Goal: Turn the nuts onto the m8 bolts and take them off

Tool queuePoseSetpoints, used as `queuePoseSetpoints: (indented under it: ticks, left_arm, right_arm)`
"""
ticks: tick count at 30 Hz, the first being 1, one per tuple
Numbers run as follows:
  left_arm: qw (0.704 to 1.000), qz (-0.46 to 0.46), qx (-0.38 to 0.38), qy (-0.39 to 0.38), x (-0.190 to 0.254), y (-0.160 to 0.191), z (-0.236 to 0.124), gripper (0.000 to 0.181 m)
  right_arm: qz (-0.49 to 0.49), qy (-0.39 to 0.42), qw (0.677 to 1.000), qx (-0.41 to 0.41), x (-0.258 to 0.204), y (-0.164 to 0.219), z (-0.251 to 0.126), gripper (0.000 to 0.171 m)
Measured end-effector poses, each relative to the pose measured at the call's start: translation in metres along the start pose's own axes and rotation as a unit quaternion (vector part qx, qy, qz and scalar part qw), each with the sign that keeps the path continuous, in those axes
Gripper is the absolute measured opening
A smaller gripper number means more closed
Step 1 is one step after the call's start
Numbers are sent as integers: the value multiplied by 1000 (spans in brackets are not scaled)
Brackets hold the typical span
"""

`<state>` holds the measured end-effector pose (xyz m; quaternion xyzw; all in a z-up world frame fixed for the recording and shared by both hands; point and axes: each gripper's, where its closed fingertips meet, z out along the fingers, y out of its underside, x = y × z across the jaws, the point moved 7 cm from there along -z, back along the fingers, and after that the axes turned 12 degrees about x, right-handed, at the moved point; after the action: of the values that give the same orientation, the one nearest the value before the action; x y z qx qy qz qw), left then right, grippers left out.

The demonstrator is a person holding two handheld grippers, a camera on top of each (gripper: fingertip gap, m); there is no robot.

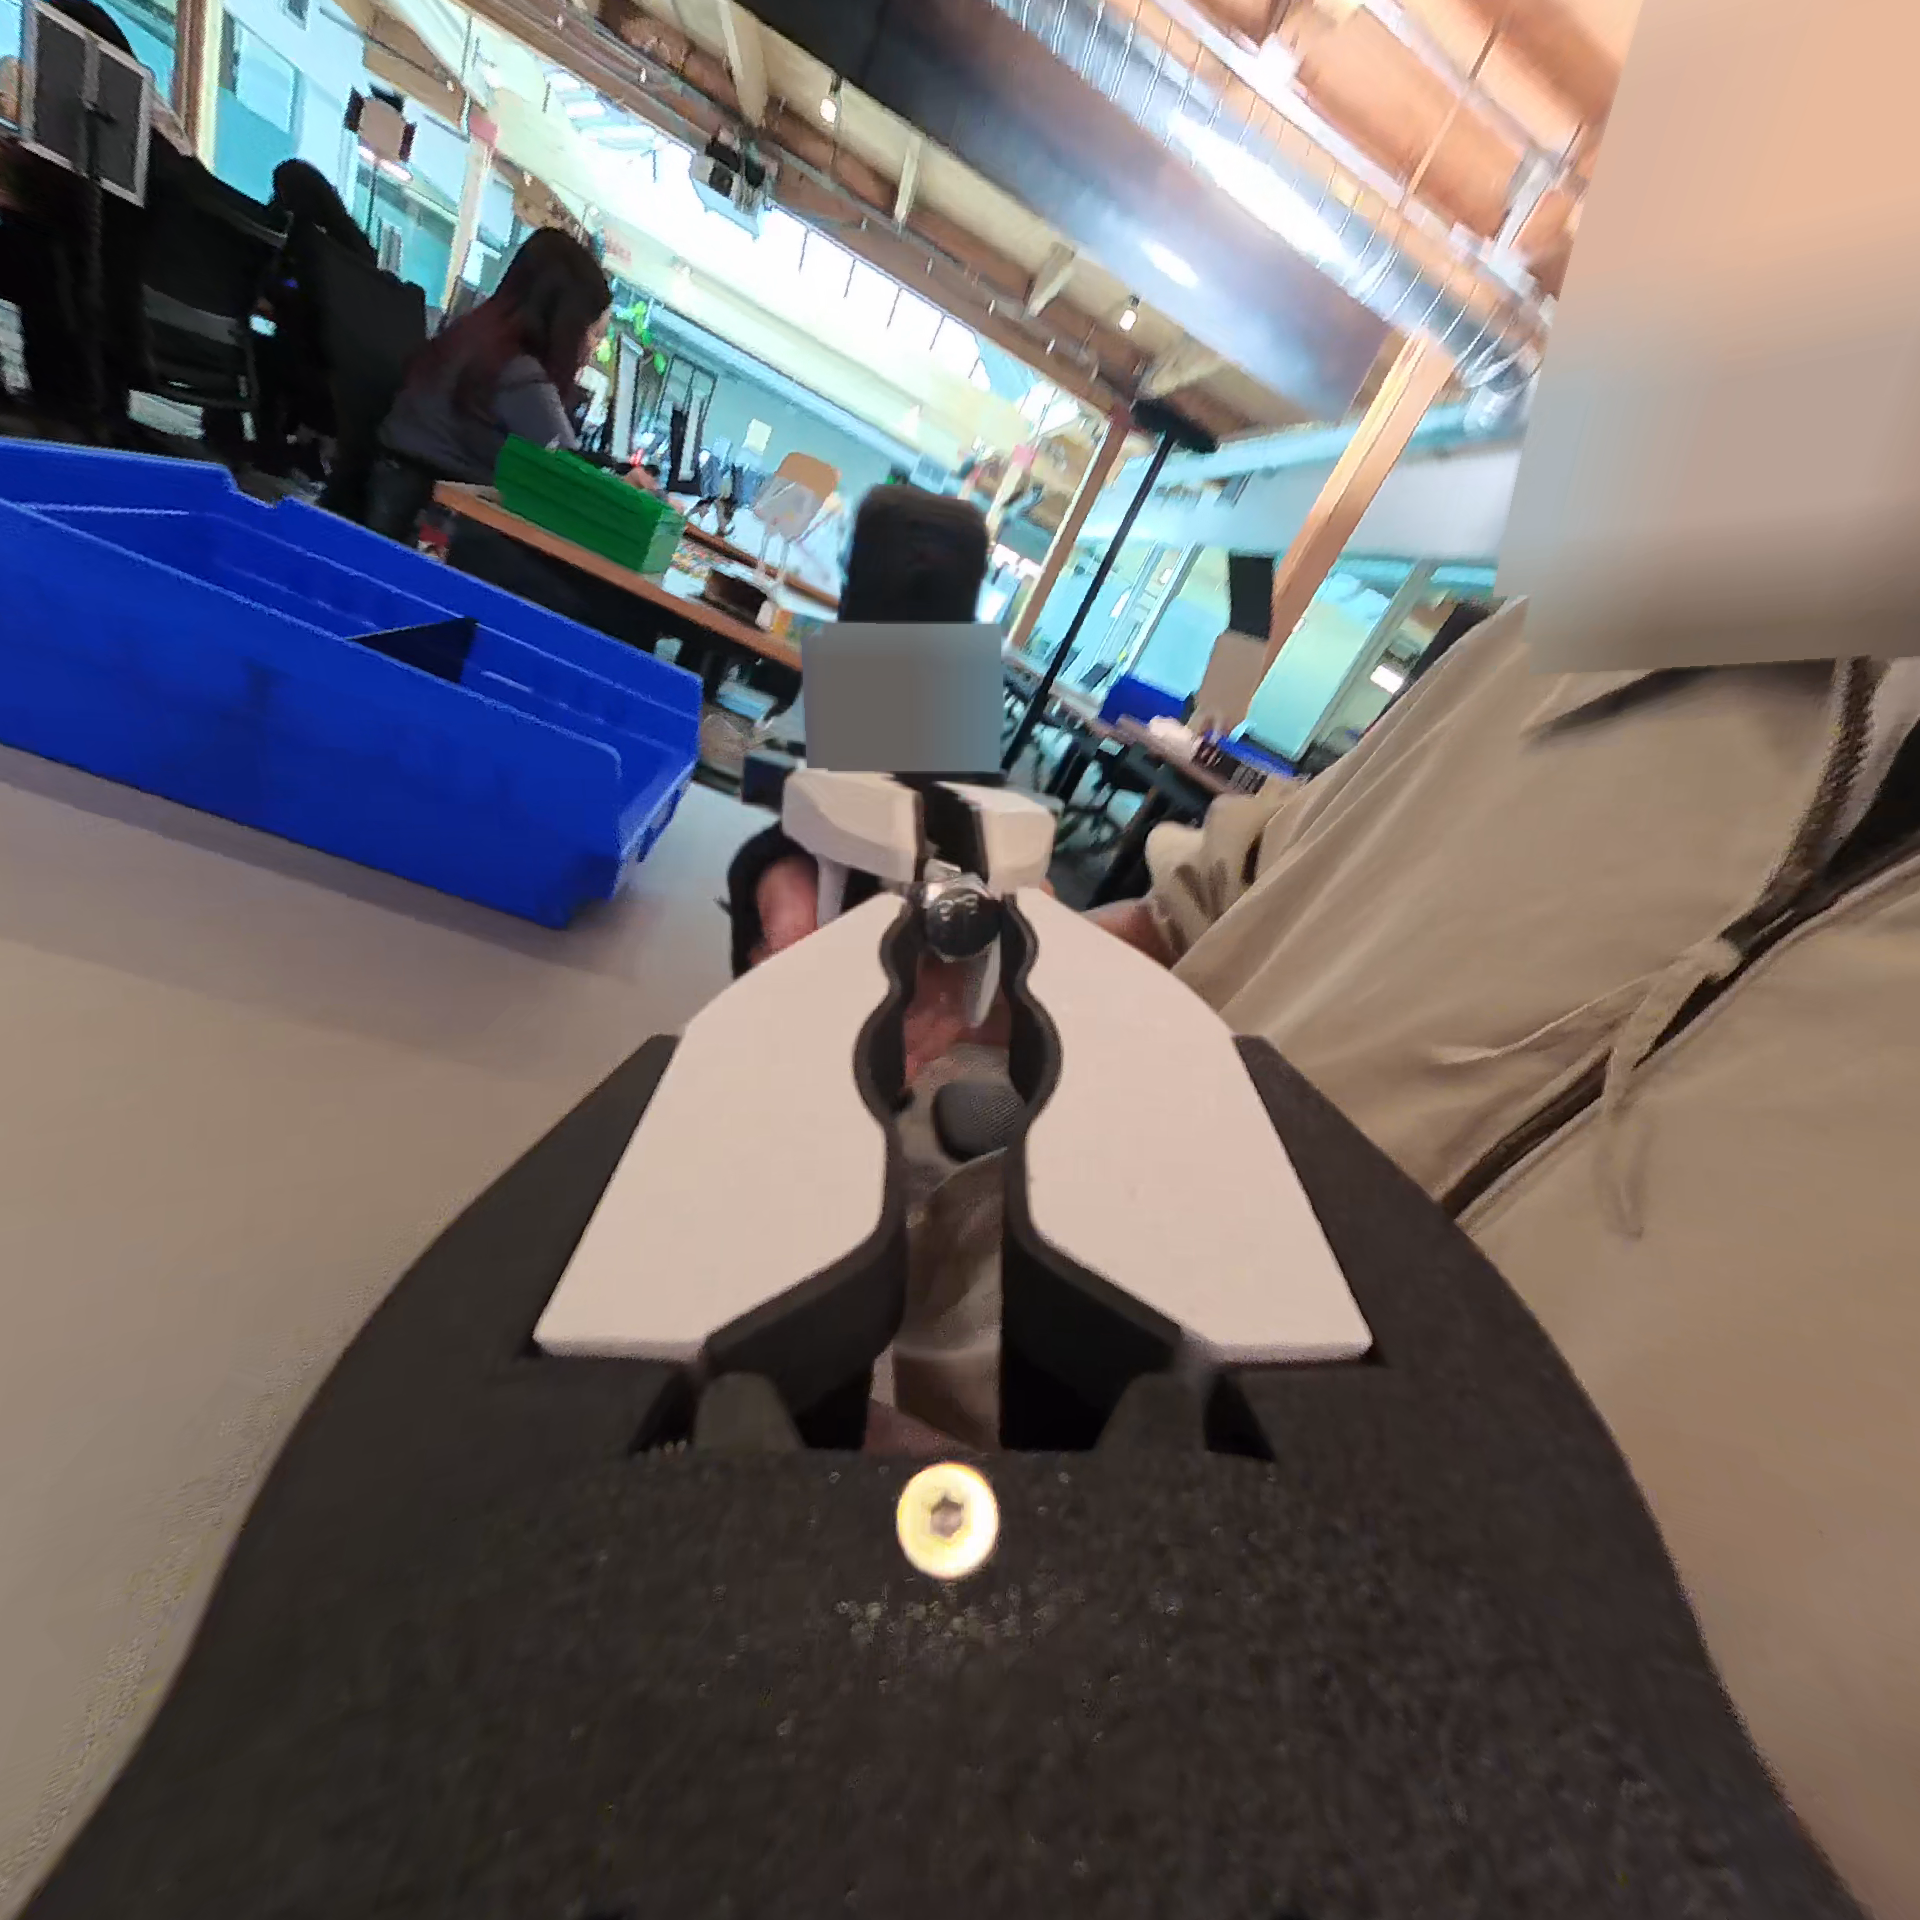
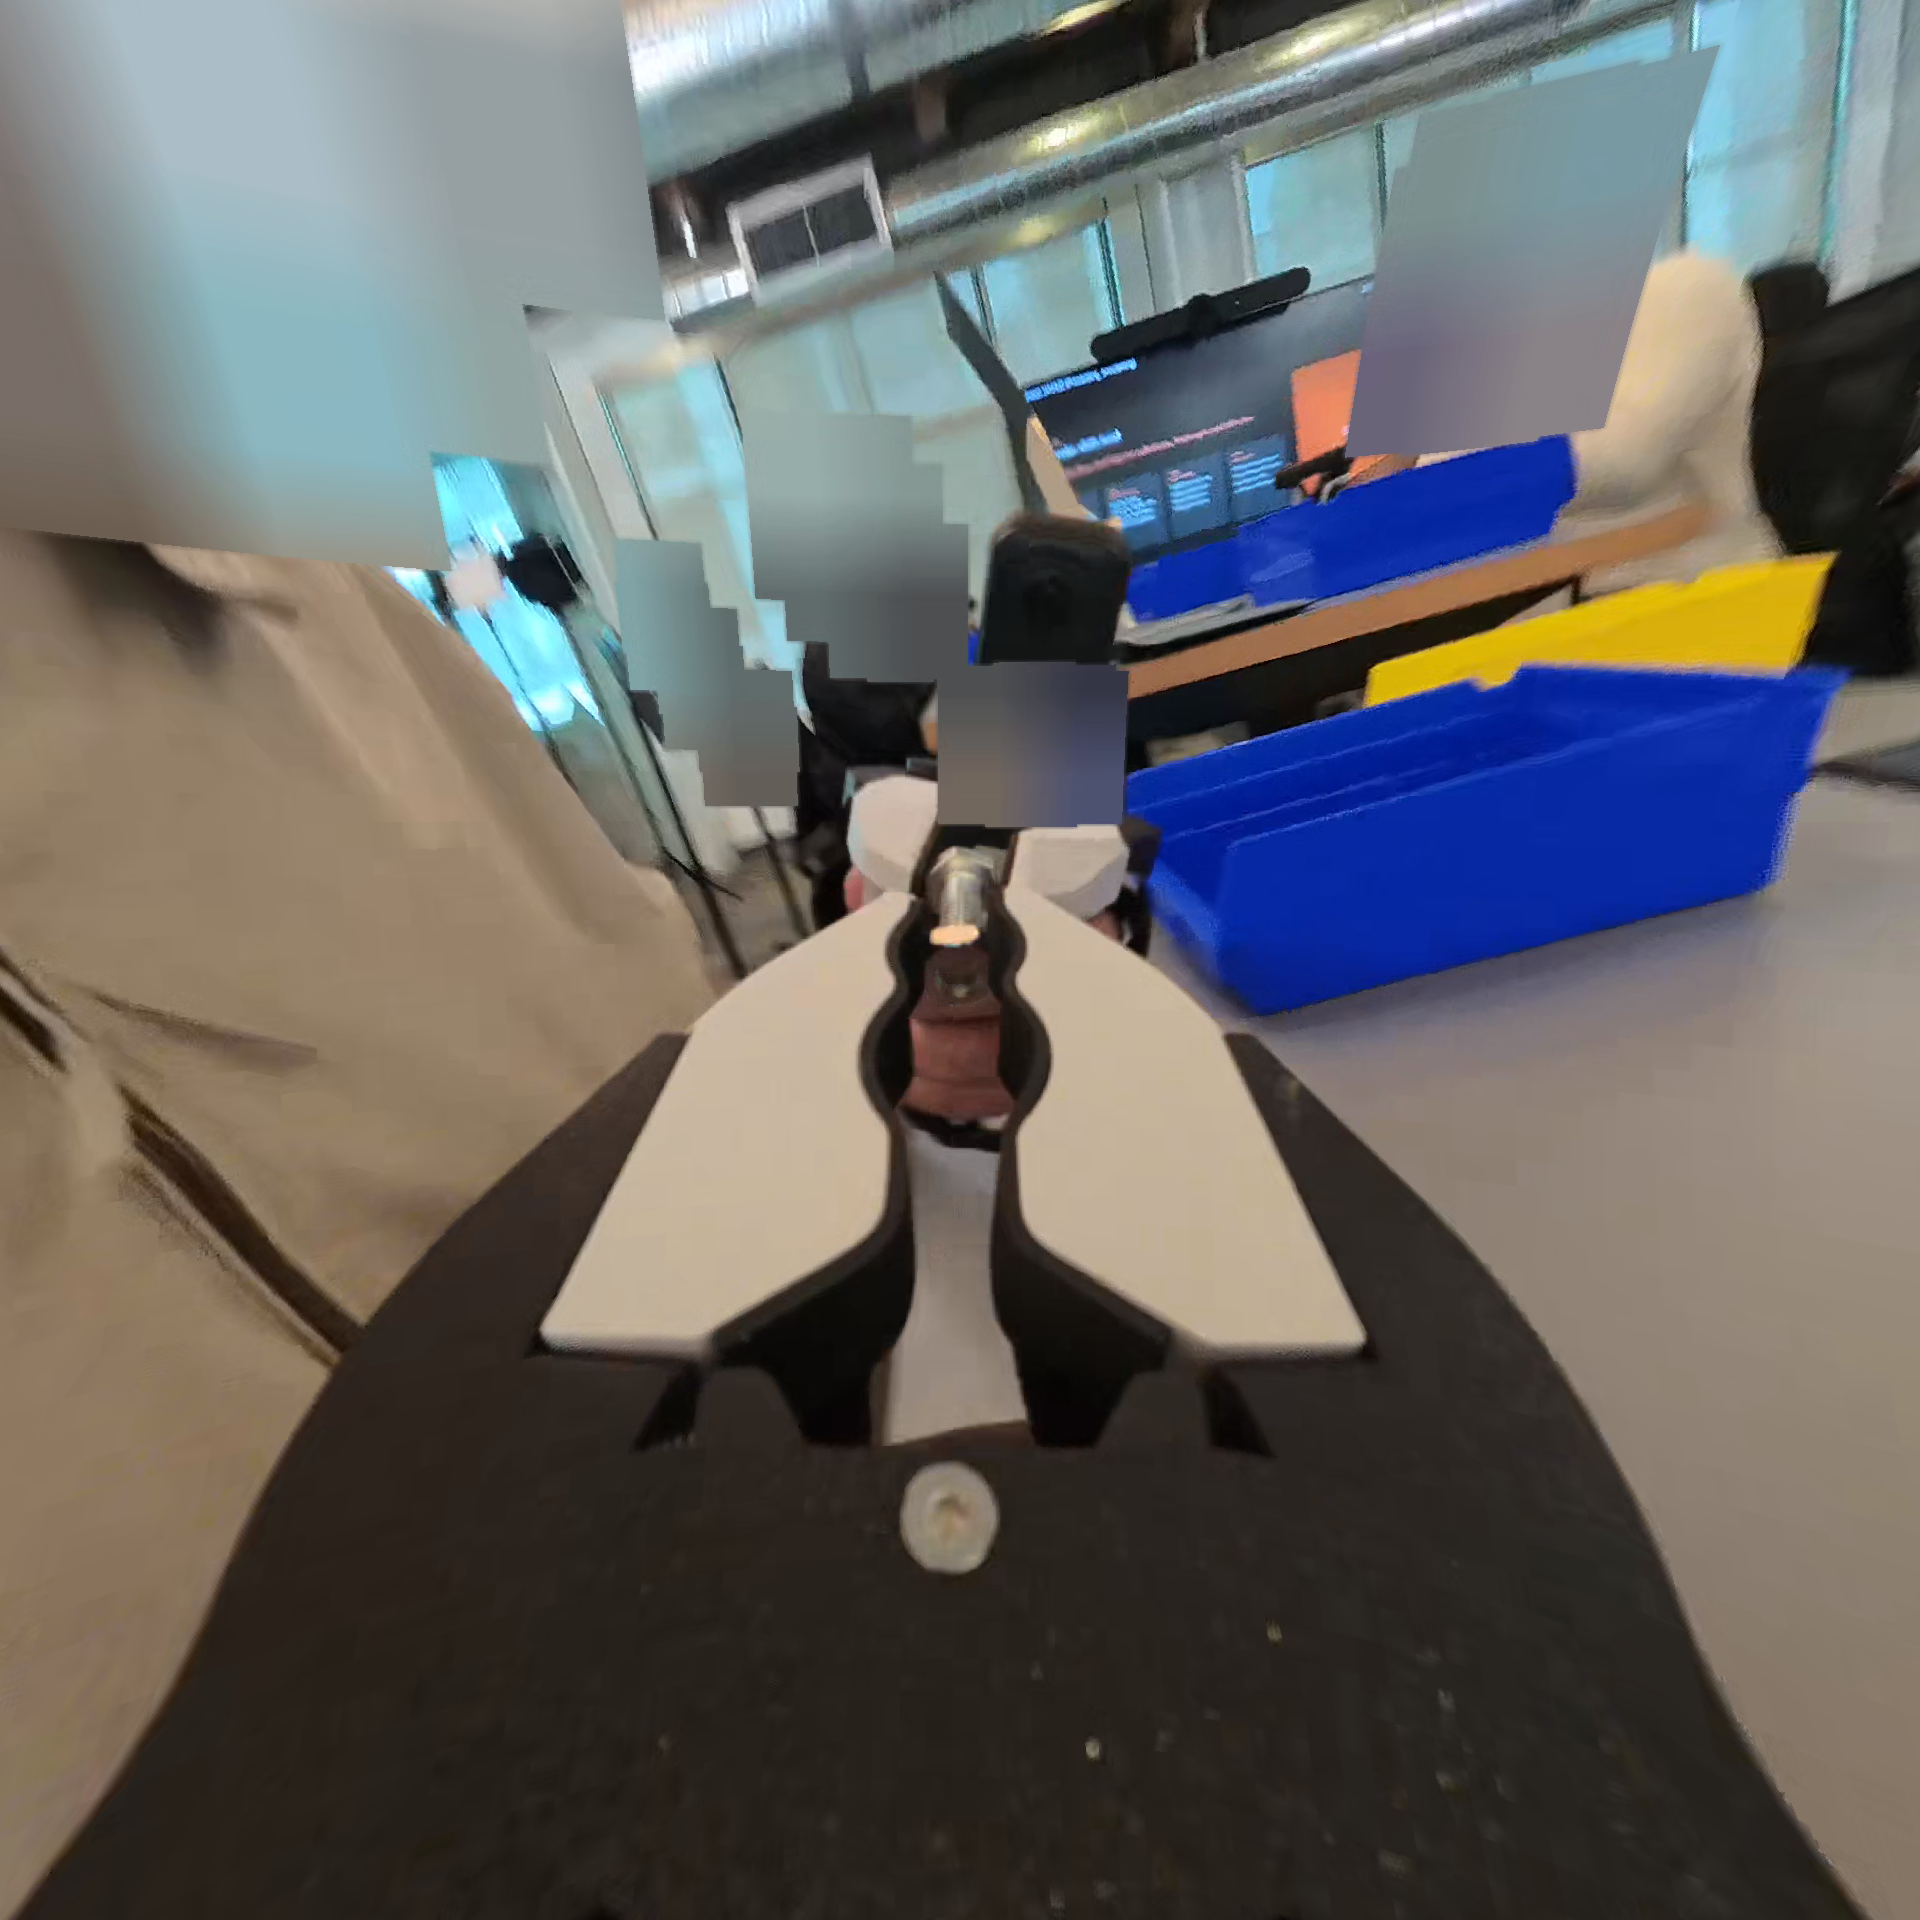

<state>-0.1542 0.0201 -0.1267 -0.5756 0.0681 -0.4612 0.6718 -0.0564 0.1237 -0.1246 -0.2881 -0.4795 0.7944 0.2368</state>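
The left tongs [image 1: 958,925] were closed on the rounded head of a bolt [image 1: 961,923], held in the air above the grey table [image 1: 312,1039], while the right tongs [image 2: 954,935], facing them tip to tip, were closed around the bolt's threaded end [image 2: 954,933]. A nut [image 2: 961,864] sat well down the shank near the far tongs. Whether it was being wound on or backed off could not be told, so the cycle seemed only partly done, with a blue bin [image 1: 343,686] beside them.
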Motion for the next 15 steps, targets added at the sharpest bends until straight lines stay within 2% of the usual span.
queuePoseSetpoints:
  ticks: [3,6,9,13,14,15]
  left_arm:
    - [996,-72,40,18,-2,3,2,14]
    - [988,-139,67,32,-5,8,2,14]
    - [979,-183,80,37,-7,11,2,14]
    - [965,-241,89,50,-11,16,3,14]
    - [963,-250,88,51,-12,17,3,15]
    - [963,-250,90,48,-13,17,3,14]
  right_arm:
    - [-158,-6,987,-41,-8,-10,3,10]
    - [-296,-14,952,-82,-13,-13,4,10]
    - [-413,-18,903,-113,-17,-13,6,10]
    - [-561,-32,817,-129,-23,-9,6,10]
    - [-583,-34,801,-131,-23,-8,5,10]
    - [-586,-35,799,-130,-22,-7,5,10]
